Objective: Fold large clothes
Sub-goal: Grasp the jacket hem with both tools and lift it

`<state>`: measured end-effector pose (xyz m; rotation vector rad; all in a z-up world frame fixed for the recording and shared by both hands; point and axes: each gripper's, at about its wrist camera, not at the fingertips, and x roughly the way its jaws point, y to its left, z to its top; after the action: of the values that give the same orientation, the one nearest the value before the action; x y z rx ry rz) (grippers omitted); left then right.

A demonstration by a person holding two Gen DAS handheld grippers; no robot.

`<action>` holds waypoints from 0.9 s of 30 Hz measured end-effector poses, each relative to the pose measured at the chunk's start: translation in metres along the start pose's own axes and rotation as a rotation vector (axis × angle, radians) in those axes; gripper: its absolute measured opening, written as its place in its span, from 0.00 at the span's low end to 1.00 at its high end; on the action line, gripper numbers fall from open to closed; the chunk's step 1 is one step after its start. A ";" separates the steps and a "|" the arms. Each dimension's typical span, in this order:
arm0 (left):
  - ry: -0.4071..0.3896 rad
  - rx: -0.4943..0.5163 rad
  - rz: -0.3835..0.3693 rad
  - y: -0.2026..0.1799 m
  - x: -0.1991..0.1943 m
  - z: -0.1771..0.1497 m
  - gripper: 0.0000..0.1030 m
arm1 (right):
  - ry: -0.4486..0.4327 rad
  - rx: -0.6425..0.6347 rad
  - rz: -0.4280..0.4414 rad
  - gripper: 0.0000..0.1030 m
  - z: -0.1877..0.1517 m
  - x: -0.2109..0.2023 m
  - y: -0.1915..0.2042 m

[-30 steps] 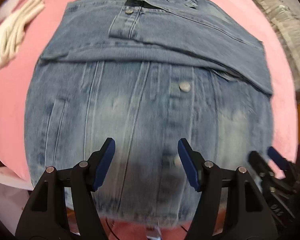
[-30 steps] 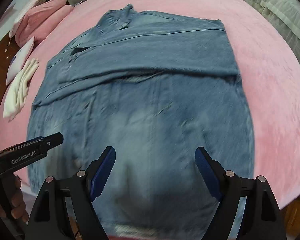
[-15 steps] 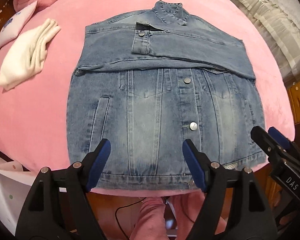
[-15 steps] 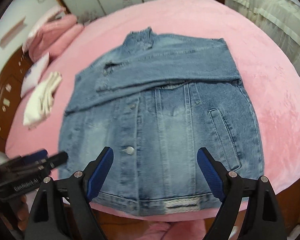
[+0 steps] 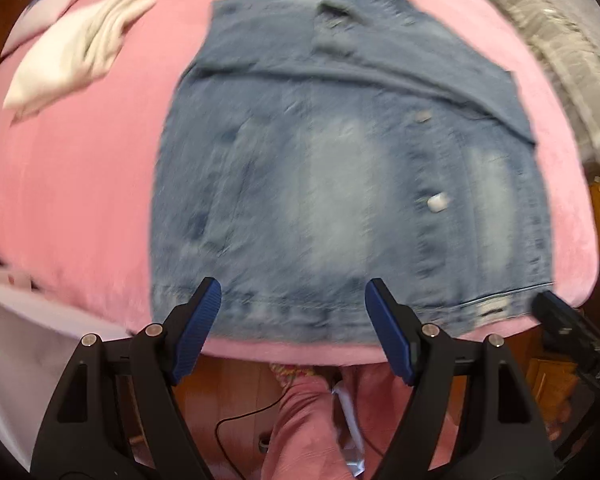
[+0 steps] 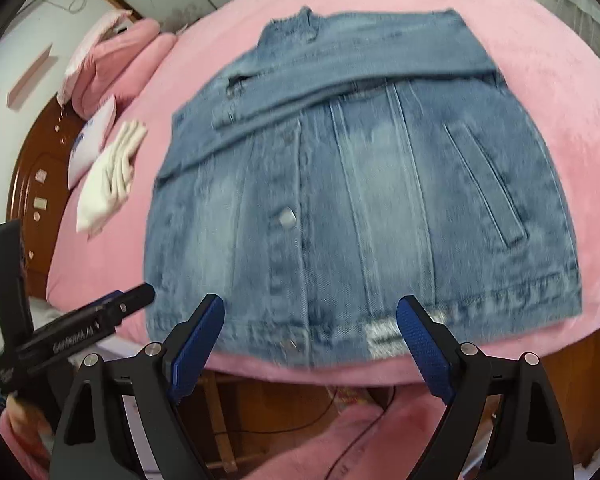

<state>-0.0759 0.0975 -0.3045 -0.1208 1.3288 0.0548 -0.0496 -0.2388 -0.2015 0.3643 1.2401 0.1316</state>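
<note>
A blue denim jacket (image 5: pixel 340 180) (image 6: pixel 360 200) lies flat on the pink bed, front up and buttoned. Both sleeves are folded across its chest and the collar points away from me. Its hem runs along the bed's near edge. My left gripper (image 5: pixel 293 286) hovers open over the hem's left half with nothing between its blue pads. My right gripper (image 6: pixel 311 301) stands open above the middle of the hem, also empty. Each gripper appears at the side of the other's view: the right one (image 5: pixel 572 336) and the left one (image 6: pixel 100 316).
The pink bed (image 5: pixel 80 180) (image 6: pixel 580 100) drops off just below the hem to a wooden floor with a cable. A folded white cloth (image 5: pixel 76 48) (image 6: pixel 112 172) lies left of the jacket. Pink pillows (image 6: pixel 116 68) sit by the wooden headboard (image 6: pixel 36 168). A person's pink trouser leg (image 5: pixel 308 420) is below.
Both grippers have pulled back from over the jacket's middle to the bed's near edge, so the whole jacket and its hem came into view. The jacket has stayed in place.
</note>
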 end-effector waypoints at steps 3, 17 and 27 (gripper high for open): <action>0.046 -0.017 0.054 0.024 0.020 -0.013 0.70 | 0.016 0.007 -0.050 0.87 -0.013 0.003 -0.021; 0.126 -0.184 -0.090 0.127 0.052 -0.036 0.70 | -0.072 0.366 -0.243 0.87 -0.035 -0.011 -0.203; 0.245 -0.340 -0.303 0.170 0.087 -0.023 0.70 | 0.016 0.450 -0.144 0.84 -0.026 0.021 -0.258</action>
<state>-0.0959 0.2611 -0.4044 -0.6321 1.5226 0.0085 -0.0925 -0.4687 -0.3155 0.6611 1.3030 -0.2736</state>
